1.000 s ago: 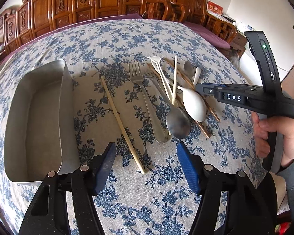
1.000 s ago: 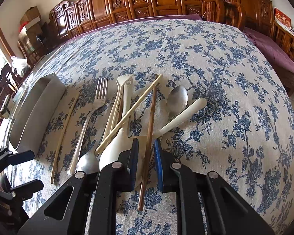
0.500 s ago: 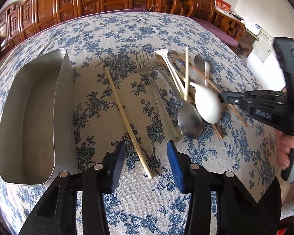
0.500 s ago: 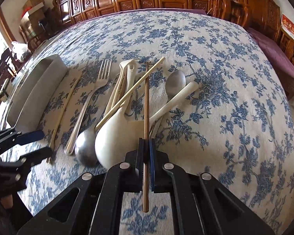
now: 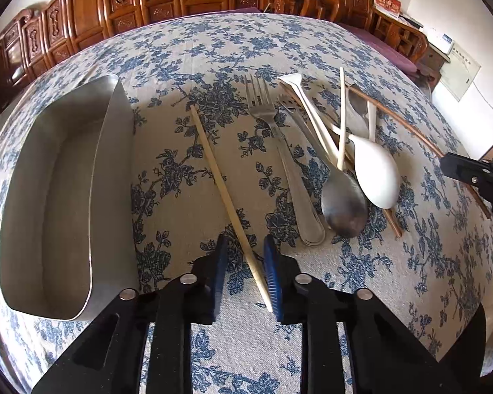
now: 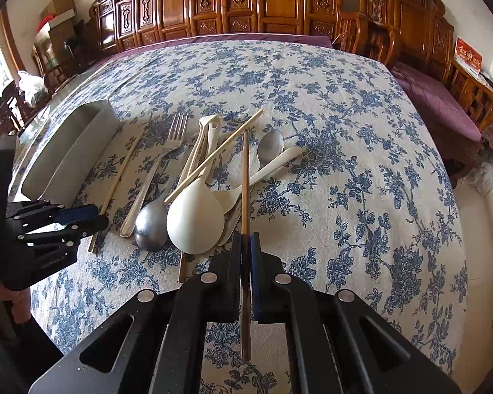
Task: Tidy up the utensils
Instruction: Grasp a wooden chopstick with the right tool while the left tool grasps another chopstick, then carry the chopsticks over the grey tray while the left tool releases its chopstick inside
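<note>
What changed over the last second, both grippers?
The right gripper closed on the dark brown chopstick and now clamps it. The left gripper moved in over the near end of the pale chopstick, its fingers narrowing around it but not yet shut. The fork, the spoons and the metal tray stayed put.
</note>
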Tool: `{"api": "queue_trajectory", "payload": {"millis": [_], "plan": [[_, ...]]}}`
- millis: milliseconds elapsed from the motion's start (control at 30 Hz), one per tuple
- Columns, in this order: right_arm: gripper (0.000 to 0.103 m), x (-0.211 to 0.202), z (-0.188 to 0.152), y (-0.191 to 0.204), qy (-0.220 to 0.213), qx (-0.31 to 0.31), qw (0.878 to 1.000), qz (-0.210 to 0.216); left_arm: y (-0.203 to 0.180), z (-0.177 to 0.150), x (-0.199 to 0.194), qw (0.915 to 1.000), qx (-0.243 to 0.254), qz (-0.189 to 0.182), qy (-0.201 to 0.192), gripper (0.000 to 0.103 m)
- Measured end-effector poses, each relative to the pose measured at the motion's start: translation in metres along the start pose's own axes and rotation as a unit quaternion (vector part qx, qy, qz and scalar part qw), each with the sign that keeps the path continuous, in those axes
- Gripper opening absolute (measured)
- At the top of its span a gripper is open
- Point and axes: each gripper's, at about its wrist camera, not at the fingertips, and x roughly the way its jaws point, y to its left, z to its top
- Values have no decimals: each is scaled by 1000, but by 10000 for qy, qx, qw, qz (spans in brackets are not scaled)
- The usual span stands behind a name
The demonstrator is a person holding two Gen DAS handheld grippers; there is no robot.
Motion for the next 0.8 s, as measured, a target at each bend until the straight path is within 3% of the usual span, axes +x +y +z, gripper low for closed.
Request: {"api": "queue_trajectory", "payload": {"millis": [200, 533, 800], "plan": [[6, -7, -2, -1, -75, 28, 10000, -54, 1, -1, -1, 10000, 68, 49, 39, 6], [6, -16, -3, 4, -160, 10, 9999, 0, 3, -7, -7, 9999, 100, -102, 1, 4], [6, -28, 1, 15, -277, -79, 9996, 56, 8, -6, -30, 9992, 63, -293, -260, 4]]}}
